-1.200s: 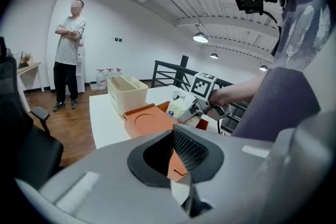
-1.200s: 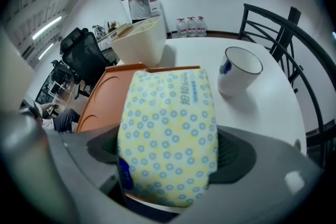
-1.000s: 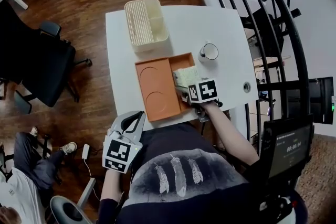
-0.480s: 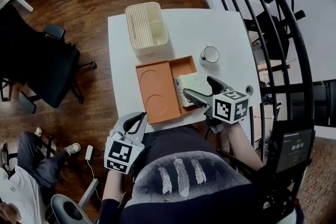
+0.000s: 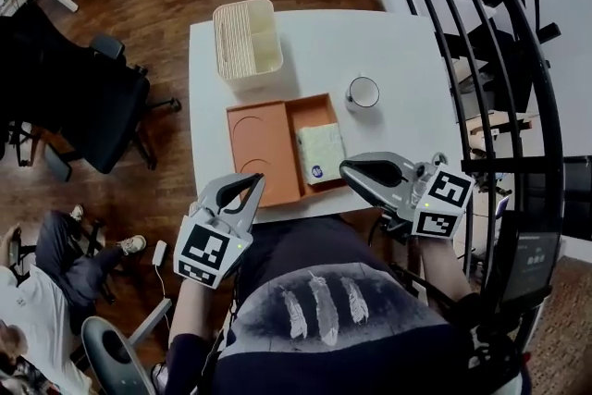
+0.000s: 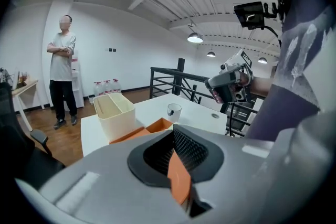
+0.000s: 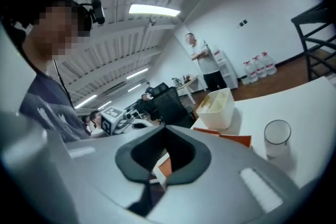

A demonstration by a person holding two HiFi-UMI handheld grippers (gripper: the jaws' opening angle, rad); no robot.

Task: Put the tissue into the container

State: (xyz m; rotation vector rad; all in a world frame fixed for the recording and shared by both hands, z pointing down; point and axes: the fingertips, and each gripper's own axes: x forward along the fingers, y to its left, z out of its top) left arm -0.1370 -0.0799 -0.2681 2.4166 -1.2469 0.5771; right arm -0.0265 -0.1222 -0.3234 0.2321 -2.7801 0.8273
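The pale tissue pack [image 5: 320,153] lies flat in the right compartment of the orange tray [image 5: 264,143]. The cream ribbed container [image 5: 247,40] stands at the table's far left, also in the left gripper view [image 6: 113,110] and the right gripper view [image 7: 218,107]. My right gripper [image 5: 350,168] hovers at the table's near edge, right of the pack and apart from it, shut on nothing [image 7: 165,131]. My left gripper [image 5: 248,185] hangs off the near edge below the tray, shut and empty [image 6: 176,134].
A clear glass [image 5: 363,92] stands right of the tray. A black office chair [image 5: 83,106] is left of the white table [image 5: 407,51], and a black railing [image 5: 499,60] runs along its right. A person [image 6: 62,76] stands beyond the table.
My right gripper drew back from over the tissue pack toward the near right edge, opened, then shut empty. The pack stays in the tray. My left gripper lifted slightly.
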